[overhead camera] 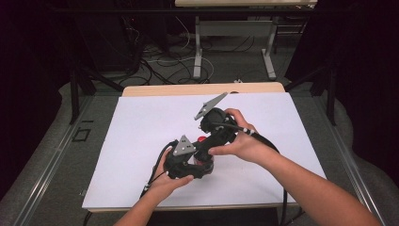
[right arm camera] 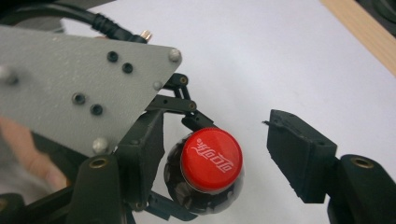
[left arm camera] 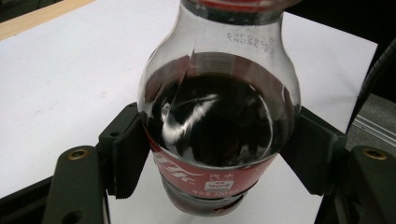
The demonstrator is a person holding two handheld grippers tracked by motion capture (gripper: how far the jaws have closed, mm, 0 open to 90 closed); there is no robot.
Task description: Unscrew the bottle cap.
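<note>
Risked a cap slip at centre frame: bottle (left arm camera: 218, 121) pinched upright by left gripper (left arm camera: 219, 154), right gripper (right arm camera: 219, 156) spread about red cap (right arm camera: 211, 159), one pad well clear.

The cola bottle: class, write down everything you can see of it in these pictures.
The cola bottle is small, clear plastic, with dark drink up to its rounded shoulder. A red label with white lettering wraps its lower body, and printed code marks the neck. Its red cap, also lettered in white, is on. It stands upright on the white table sheet. The left gripper clamps its body from both sides at label height. The right gripper has its jaws apart either side of the cap, the right-hand pad clear of it.
</note>
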